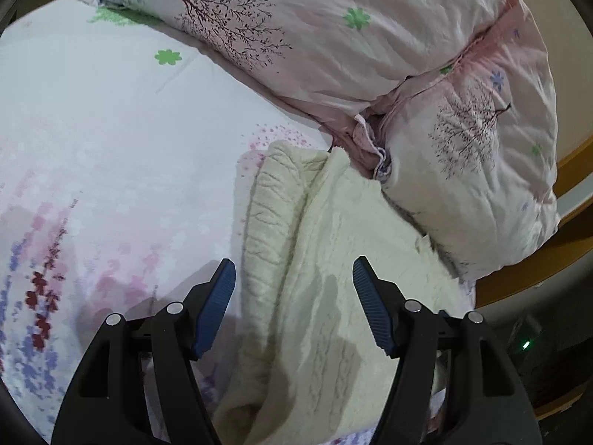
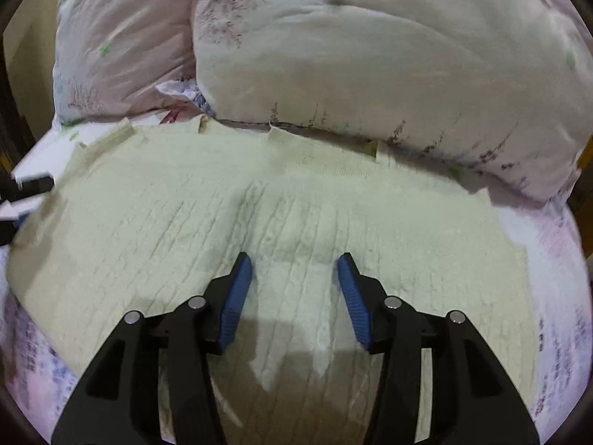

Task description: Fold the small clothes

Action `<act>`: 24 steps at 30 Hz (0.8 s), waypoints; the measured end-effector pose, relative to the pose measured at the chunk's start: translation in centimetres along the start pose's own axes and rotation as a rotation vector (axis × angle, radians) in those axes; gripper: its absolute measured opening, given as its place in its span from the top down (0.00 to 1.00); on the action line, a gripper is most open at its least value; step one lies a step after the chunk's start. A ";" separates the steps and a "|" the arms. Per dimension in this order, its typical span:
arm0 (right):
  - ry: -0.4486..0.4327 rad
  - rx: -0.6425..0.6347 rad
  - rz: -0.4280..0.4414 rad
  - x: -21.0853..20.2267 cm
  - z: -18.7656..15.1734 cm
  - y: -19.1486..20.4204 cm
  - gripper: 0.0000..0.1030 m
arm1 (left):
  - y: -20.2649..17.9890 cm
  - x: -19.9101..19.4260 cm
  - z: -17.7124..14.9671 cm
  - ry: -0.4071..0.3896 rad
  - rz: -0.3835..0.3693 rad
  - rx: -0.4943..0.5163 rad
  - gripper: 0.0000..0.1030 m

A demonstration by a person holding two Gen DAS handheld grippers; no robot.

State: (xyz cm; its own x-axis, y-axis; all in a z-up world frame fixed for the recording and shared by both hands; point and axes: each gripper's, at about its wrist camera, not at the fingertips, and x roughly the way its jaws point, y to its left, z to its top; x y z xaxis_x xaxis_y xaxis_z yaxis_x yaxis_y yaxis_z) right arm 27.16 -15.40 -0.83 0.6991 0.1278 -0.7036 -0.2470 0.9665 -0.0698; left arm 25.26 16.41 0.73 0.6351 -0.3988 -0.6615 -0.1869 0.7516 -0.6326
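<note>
The cream knit garment point(image 2: 281, 215) lies partly folded on the bed point(image 1: 92, 129); both the left hand-held gripper point(image 1: 294, 270) and right hand-held gripper point(image 2: 294, 265) hover parted, empty; a shallow pinch could drag the top layer only, undoing the fold.

My left wrist view angles down, close over cream knit garment point(image 1: 326, 259); right wrist view likewise point(image 2: 281, 215). Both share garment, pillows point(image 1: 370, 37).
</note>
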 end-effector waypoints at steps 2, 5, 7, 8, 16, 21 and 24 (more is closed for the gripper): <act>0.004 0.011 0.008 0.0 0.0 -0.2 0.52 | -0.1 0.4 0.1 0.001 -0.009 -0.008 0.37; 0.005 0.020 0.023 0.1 0.0 -0.4 0.52 | -0.4 1.0 0.2 0.010 -0.022 -0.015 0.40; 0.004 0.019 0.021 0.1 0.0 -0.4 0.52 | -0.5 1.3 0.3 0.010 -0.026 -0.021 0.41; 0.004 0.019 0.023 0.2 0.0 -0.3 0.52 | -0.6 1.5 0.4 0.020 -0.036 -0.028 0.42; 0.001 0.021 0.030 0.3 0.0 -0.2 0.52 | -1.1 2.4 0.5 0.046 -0.060 -0.059 0.56; 0.000 0.023 0.034 0.3 -0.1 -0.4 0.51 | -1.6 2.7 0.6 0.058 -0.106 -0.077 0.78; 0.000 0.022 0.036 0.3 -0.1 -0.4 0.51 | -3.0 2.0 0.9 0.030 -0.138 -0.040 0.81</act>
State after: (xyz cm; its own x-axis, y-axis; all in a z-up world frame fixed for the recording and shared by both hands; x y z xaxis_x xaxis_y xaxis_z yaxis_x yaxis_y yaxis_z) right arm 27.36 -15.77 -1.11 0.6899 0.1630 -0.7053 -0.2572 0.9659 -0.0284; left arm 27.72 13.83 1.67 0.6343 -0.5130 -0.5784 -0.1291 0.6674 -0.7335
